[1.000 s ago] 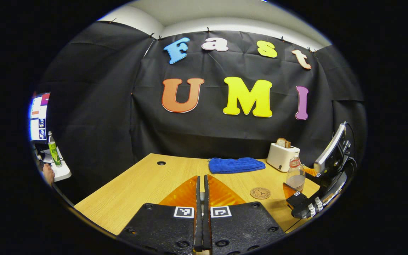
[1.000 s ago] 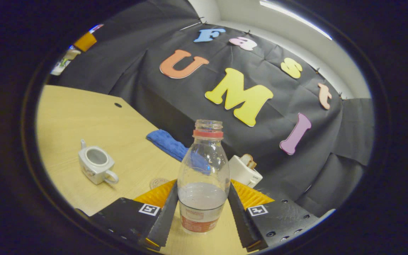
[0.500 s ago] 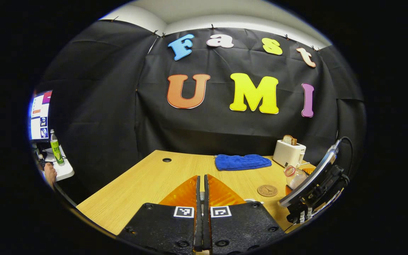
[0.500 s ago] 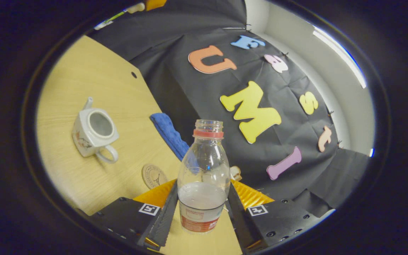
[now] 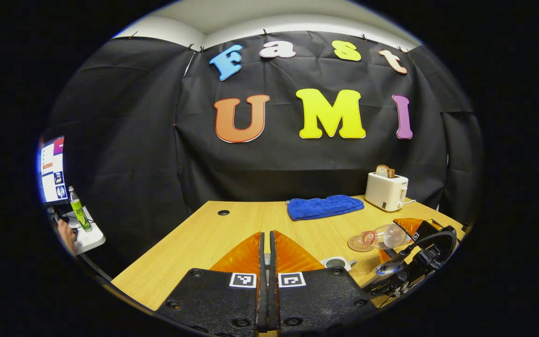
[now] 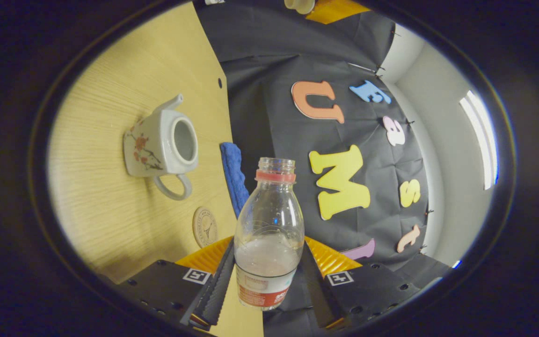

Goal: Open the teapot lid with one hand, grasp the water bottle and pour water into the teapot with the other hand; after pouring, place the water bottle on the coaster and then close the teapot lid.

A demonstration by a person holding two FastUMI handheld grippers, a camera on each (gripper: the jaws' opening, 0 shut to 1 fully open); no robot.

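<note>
A clear water bottle (image 6: pixel 269 210) with a red neck ring and no cap stands between the fingers of my right gripper (image 6: pixel 268 248), which is shut on its lower body. In the left gripper view the bottle (image 5: pixel 386 236) lies tilted nearly level in the right gripper (image 5: pixel 393 239), its mouth pointing left above the coaster (image 5: pixel 356 243). The white flowered teapot (image 6: pixel 162 145) sits lidless on the table, its opening (image 5: pixel 337 263) just right of my left gripper (image 5: pixel 265 255). That gripper is shut. The pale lid (image 6: pixel 300 4) shows in it above the table.
A blue towel (image 5: pixel 324 207) and a white toaster (image 5: pixel 386 191) with bread stand at the table's (image 5: pixel 194 238) back. The round coaster (image 6: pixel 205 226) lies between teapot and bottle. Off the table's left are a monitor (image 5: pixel 52 168), a green bottle (image 5: pixel 78 213) and a hand (image 5: pixel 68 234).
My right gripper has rolled the bottle from upright to nearly level, mouth toward the teapot, and come closer to it. My left gripper stays shut and has shifted slightly.
</note>
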